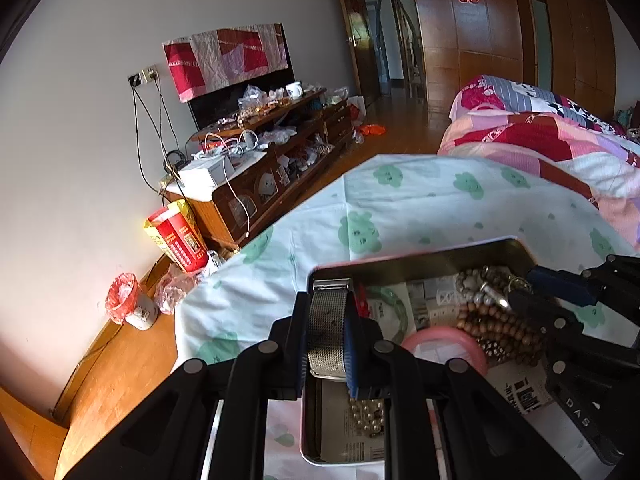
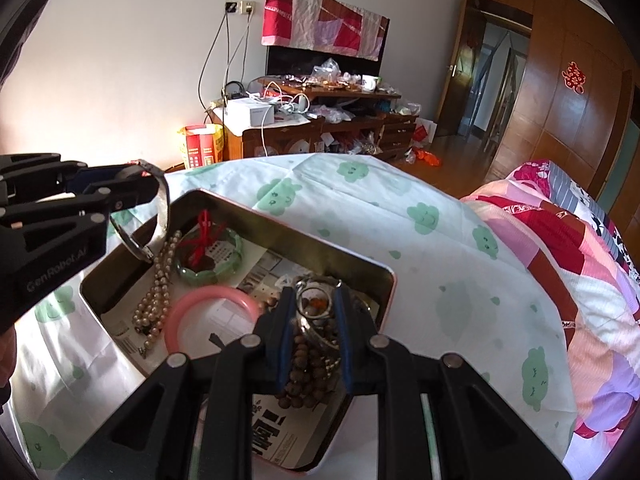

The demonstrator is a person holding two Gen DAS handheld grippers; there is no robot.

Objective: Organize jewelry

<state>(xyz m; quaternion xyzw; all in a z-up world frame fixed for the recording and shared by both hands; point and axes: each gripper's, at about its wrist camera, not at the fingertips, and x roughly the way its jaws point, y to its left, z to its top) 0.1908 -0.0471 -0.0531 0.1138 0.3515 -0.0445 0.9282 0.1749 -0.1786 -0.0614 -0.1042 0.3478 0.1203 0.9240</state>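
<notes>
Both grippers hang over the open rectangular metal tin with the pink outside (image 2: 390, 280), which sits on the pale bedsheet printed with green clouds (image 2: 400, 208) and is lined with newsprint. The left gripper (image 1: 330, 320) has its jaws clamped across the silver mesh-band wristwatch (image 1: 327, 332); the band runs lengthwise along the fingers, and in the right wrist view the watch loops down from that gripper with its lower end just inside the tin's far left corner, above the string of cream pearls (image 2: 154, 300). The right gripper (image 2: 316, 320) is closed on a bundle of brown wooden bead strands with a metal ring clasp (image 2: 308, 356), which dangles over the near right part of the tin. Between the two loads lie the pale green jade bangle tied with red cord (image 2: 212, 260) and the smooth pink plastic bangle (image 2: 212, 312), both flat on the lining. What matters for the coming move, I judge, is that each load already sits straight above its own end of the tin: the watch needs only to go down on the left, the beads on the right, before the jaws part. The beads hang nearer the floor of the tin, though I cannot tell whether they touch it.
</notes>
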